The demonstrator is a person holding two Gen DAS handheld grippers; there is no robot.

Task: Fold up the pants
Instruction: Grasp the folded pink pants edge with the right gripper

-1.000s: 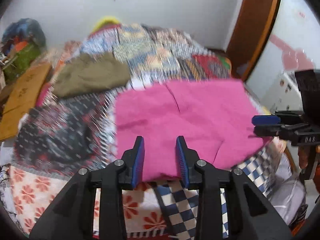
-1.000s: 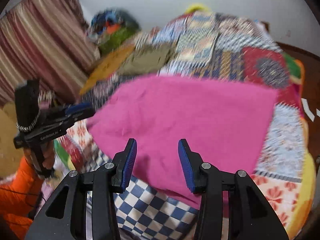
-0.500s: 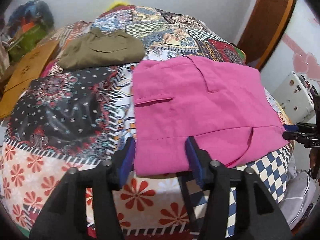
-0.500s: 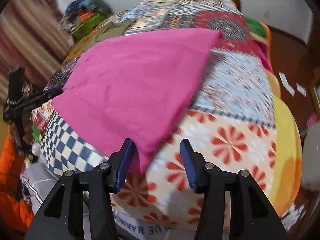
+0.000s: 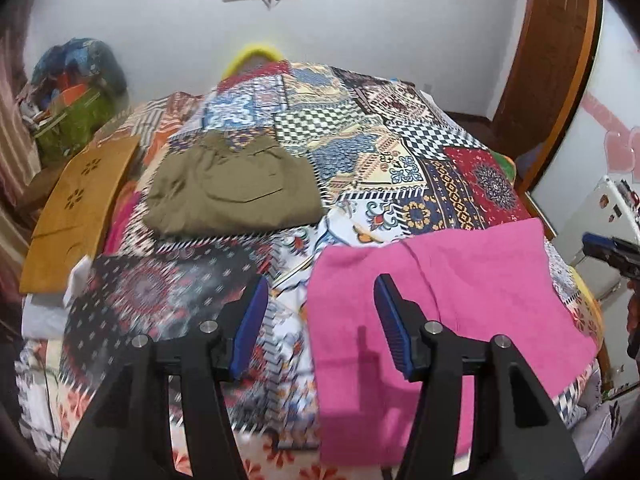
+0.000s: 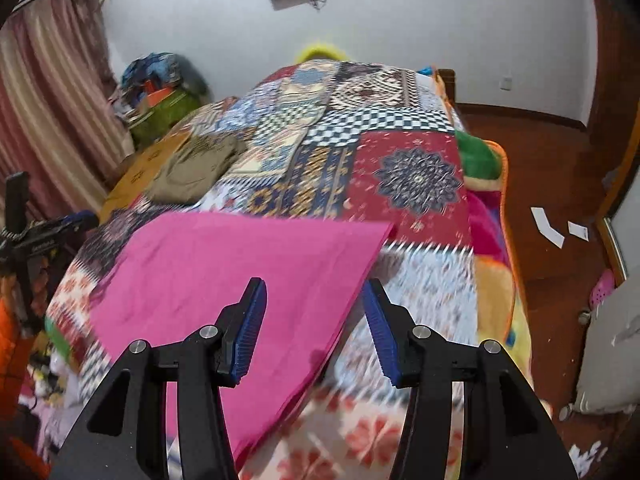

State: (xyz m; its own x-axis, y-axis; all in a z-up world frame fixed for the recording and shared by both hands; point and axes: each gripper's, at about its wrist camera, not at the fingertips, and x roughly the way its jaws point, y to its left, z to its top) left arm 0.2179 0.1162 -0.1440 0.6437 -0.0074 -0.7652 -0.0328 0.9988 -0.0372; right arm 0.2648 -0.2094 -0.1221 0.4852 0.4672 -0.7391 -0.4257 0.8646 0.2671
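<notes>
The bright pink fabric pants (image 5: 440,312) lie flat in a folded rectangle at the lower right of the left view, on the patchwork quilt bed (image 5: 360,152), near its front edge where I judge both tools can reach. My left gripper (image 5: 320,326) hovers over their left edge, fingers wide apart, holding nothing. My right gripper (image 6: 312,326) straddles their right edge, equally spread and empty. Folded olive-green pants (image 5: 232,192) sit apart, upper left.

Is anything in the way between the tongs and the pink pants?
Nothing visible is. The left tongs and right tongs both hang open right over the pink pants, with only air between. The olive-green folded garment lies farther back on the patchwork quilt, apart from the pants.
</notes>
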